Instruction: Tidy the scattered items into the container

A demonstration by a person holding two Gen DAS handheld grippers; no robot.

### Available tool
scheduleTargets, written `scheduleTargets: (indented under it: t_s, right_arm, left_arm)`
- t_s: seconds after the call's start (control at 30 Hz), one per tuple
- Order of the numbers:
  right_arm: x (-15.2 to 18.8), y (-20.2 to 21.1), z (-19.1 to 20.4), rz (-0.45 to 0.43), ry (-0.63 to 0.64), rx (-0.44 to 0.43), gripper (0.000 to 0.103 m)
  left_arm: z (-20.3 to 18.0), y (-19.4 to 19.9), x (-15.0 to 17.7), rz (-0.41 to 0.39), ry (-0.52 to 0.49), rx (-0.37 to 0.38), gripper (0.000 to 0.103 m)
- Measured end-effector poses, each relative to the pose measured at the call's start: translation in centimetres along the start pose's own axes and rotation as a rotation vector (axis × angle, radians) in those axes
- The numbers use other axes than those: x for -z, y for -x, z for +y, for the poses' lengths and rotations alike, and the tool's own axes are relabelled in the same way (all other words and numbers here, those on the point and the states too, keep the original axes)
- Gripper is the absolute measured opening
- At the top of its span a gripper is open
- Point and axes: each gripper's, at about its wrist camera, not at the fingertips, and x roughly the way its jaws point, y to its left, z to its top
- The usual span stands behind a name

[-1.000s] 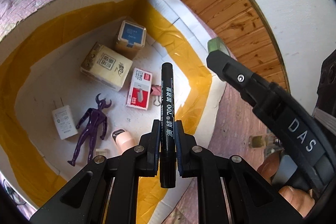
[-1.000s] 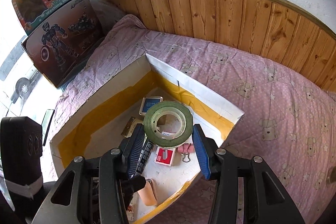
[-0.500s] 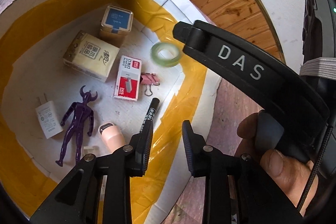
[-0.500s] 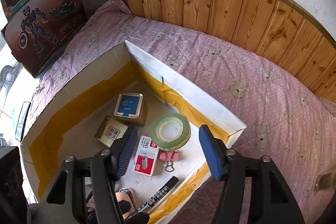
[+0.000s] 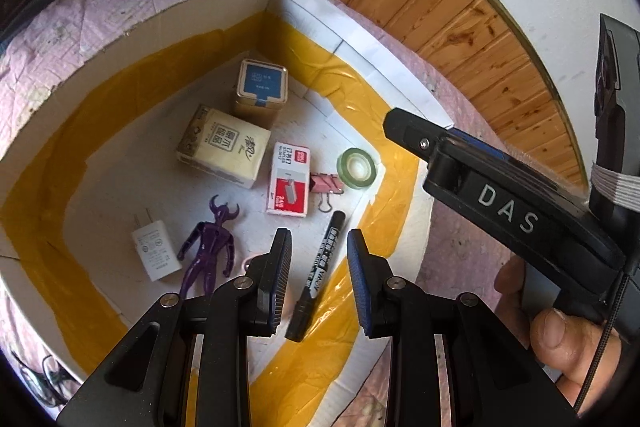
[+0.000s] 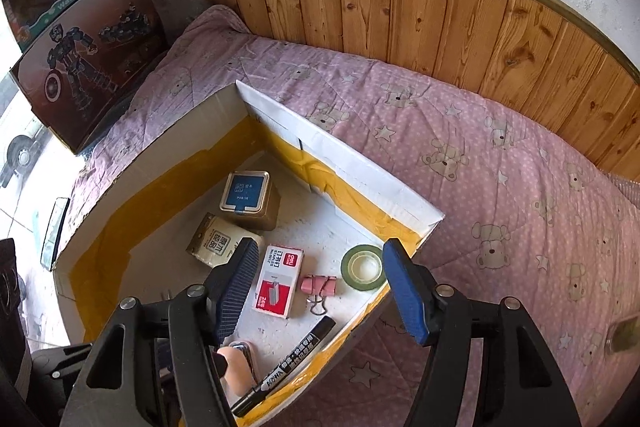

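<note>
A white cardboard box [image 5: 360, 39] [image 6: 340, 163] with yellow tape lining sits on a pink bedspread. In it lie a black marker [image 5: 318, 273] [image 6: 286, 367], a green tape roll [image 5: 357, 169] [image 6: 363, 267], a red staple box [image 5: 290, 179] [image 6: 278, 281], a pink binder clip [image 5: 326, 185] [image 6: 318, 285], a cream box [image 5: 224, 147], a blue-lidded tin [image 5: 261, 87] [image 6: 250, 199], a purple figure [image 5: 210, 247] and a white charger [image 5: 155, 251]. My left gripper [image 5: 318, 247] is open and empty above the marker. My right gripper [image 6: 320, 267] is open and empty above the box, and shows in the left wrist view [image 5: 500, 203].
A wooden headboard [image 6: 440, 15] runs along the wall behind the bed. Toy boxes [image 6: 80, 27] lean at the far left. A pink rounded item [image 6: 236, 367] lies in the box under my right gripper. A small object [image 6: 622, 335] lies on the bedspread at the right.
My left gripper opened and dropped the marker into the box. My right gripper opened and let the tape roll fall to the box floor. Both grippers have pulled back a little.
</note>
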Motion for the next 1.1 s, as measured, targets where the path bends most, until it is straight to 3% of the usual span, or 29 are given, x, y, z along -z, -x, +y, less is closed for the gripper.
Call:
scheduleTargets:
  t_s: [0.3, 0.67, 0.93, 1.1]
  right_arm:
    - [2.9, 3.2, 0.8, 0.022, 0.101, -0.011, 0.07]
    - [9.3, 7.1, 5.5, 0.057, 0.397, 0.037, 0.074]
    - [13.0, 8.6, 8.2, 0.059, 0.505, 0.046, 0.077]
    - [14.4, 8.8, 8.7, 0.067, 0.511, 0.045, 0.077]
  left_arm:
    - [0.8, 3.9, -0.1, -0.149, -0.036, -0.135, 0.031]
    - [0.5, 8.3, 1.3, -0.305, -0.106, -0.243, 0.038]
    - [1.4, 11.0, 2.5, -0.371, -0.121, -0.239, 0.039]
    - [1.6, 11.5, 3.5, -0.383, -0.13, -0.204, 0.051]
